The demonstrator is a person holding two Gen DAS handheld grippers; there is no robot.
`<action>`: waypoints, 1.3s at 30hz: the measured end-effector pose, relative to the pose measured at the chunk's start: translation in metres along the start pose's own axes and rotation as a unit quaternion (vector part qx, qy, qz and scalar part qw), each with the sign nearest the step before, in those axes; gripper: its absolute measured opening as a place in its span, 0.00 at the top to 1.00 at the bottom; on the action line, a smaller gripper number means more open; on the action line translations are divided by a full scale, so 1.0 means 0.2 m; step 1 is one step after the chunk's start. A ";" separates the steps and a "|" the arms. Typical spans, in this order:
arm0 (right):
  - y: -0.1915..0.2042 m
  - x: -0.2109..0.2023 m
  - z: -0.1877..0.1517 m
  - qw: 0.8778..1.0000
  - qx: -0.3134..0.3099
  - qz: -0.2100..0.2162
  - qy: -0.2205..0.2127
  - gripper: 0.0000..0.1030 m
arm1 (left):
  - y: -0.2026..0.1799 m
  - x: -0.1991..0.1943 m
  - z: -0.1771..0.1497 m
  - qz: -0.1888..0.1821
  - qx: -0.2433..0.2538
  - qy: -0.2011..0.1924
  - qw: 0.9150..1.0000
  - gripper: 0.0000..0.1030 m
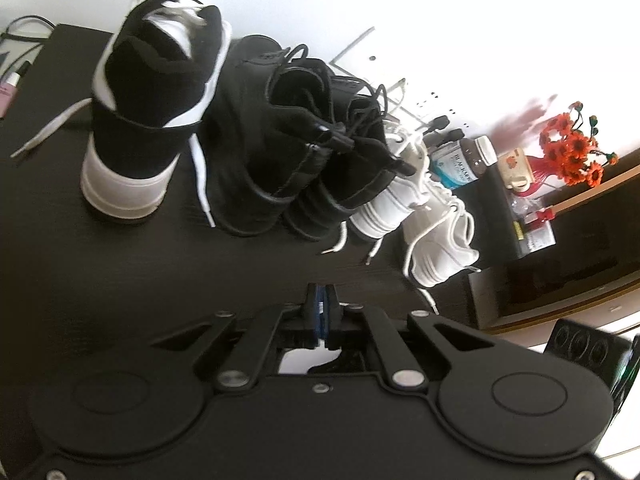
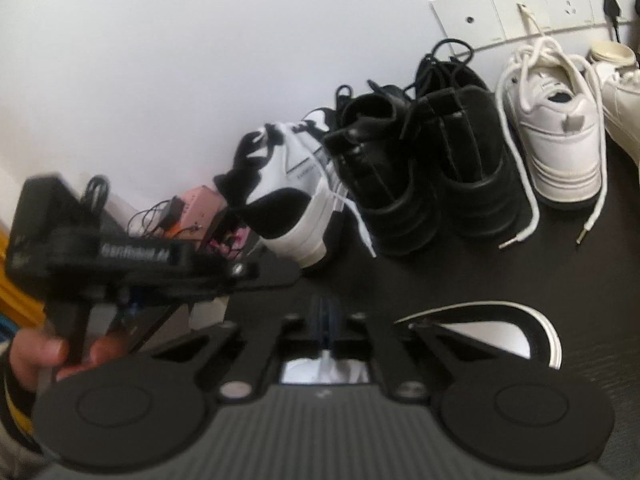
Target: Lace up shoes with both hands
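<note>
Shoes stand in a row on a dark table (image 1: 100, 264) against a white wall: a black-and-white high-top (image 1: 148, 96), a black pair (image 1: 280, 148) and white sneakers (image 1: 396, 200). Loose white lace ends (image 1: 200, 176) hang from the high-top onto the table. My left gripper (image 1: 320, 308) is shut in front of the row, with nothing visible between its blue pads. My right gripper (image 2: 326, 316) is shut too, right over another black-and-white shoe (image 2: 532, 320) whose curved edge shows beside it. A white strip shows under its fingers; whether it is pinched I cannot tell. A hand (image 2: 40, 356) holds the left gripper's body (image 2: 120, 256) at the left.
A bottle (image 1: 464, 160), a cup and orange flowers (image 1: 572, 152) stand at the row's far end. Pink items and cables (image 2: 192, 208) lie beyond the high-top. Wall sockets (image 2: 540, 4) with plugs sit behind the shoes. The sneaker's laces (image 2: 528, 216) trail onto the table.
</note>
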State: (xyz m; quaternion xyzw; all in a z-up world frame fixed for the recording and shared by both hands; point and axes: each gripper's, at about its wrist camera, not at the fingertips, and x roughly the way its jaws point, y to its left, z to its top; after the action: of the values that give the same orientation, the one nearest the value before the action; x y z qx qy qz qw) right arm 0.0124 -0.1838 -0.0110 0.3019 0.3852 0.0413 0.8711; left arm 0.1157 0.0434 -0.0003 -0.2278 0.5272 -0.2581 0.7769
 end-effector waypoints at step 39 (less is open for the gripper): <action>0.08 -0.22 -0.04 0.991 -0.114 0.000 -0.074 0.72 | -0.36 -0.12 -0.04 -0.046 0.092 -0.068 0.992 0.99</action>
State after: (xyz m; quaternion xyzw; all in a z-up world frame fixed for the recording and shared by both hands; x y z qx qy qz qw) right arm -0.0207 -0.1801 0.0215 0.2033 0.3128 0.0629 0.9257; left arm 0.0888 0.0028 0.0586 -0.1968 0.4361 -0.3248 0.8158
